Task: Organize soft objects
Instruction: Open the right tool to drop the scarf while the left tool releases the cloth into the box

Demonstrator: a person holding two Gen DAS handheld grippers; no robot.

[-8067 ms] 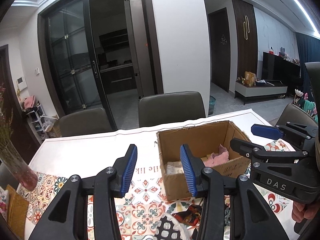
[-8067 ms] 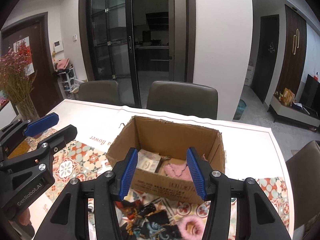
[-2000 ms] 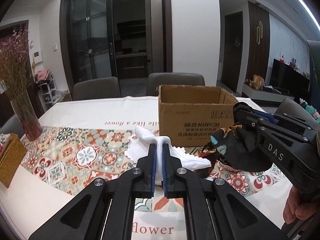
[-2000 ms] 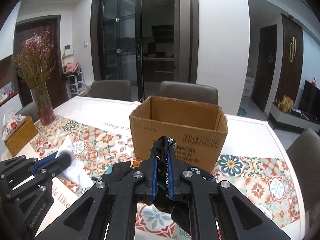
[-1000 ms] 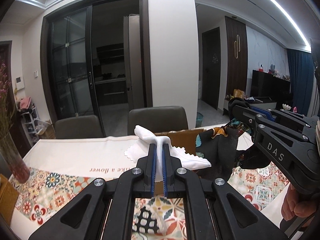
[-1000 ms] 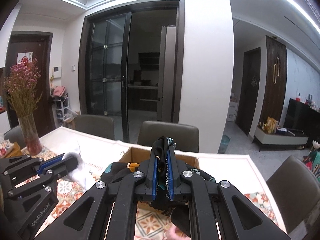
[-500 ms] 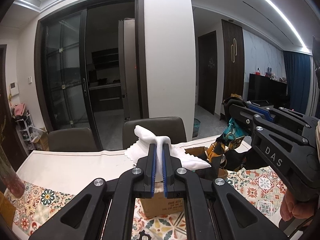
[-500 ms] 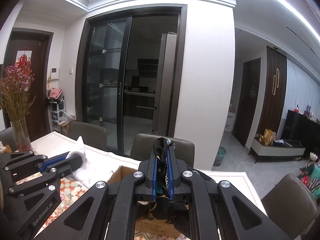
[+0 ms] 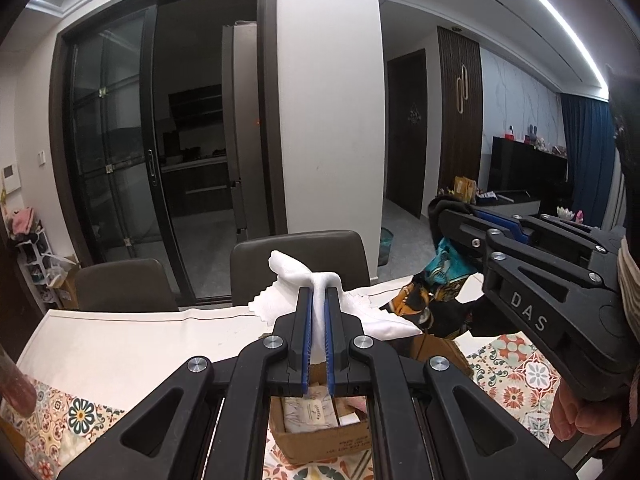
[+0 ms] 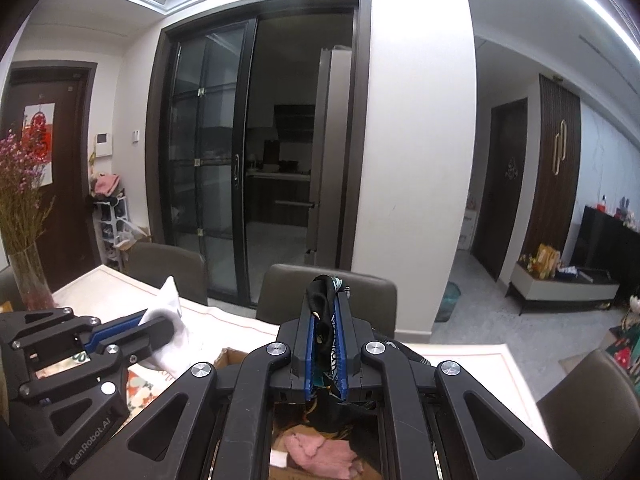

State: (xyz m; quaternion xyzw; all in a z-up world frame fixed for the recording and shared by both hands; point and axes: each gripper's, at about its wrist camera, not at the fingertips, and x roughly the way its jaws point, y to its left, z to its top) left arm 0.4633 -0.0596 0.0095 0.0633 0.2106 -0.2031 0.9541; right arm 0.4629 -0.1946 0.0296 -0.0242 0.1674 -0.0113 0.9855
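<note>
The cardboard box (image 9: 320, 446) is seen low in both wrist views, directly beneath and just ahead of the two grippers, open at the top, and it is on this relation that the coming release is judged to turn: each cloth hangs above the opening, so only a short lowering and an opening of the jaws would seem to be called for. The box is stood on a patterned table runner (image 9: 516, 372) laid over the white table (image 9: 120, 344), and a pink soft item (image 10: 320, 454) and a pale packet (image 9: 308, 414) are already lodged inside. The dark patterned scarf (image 9: 436, 292) is held by the right gripper (image 10: 325, 344), whose blue pads are pressed together on a bunched fold, the rest trailing down toward the box (its lower end is hidden behind the gripper body, so contact with the contents cannot be told). The white cloth (image 9: 304, 280), with a zigzag edge, is pinched by the left gripper (image 9: 316, 340), closed tight upon it, a peak standing above the tips and the remainder draped to the far right over the box rim. The right gripper appears nearer the centre of the opening, the left nearer its left side
</note>
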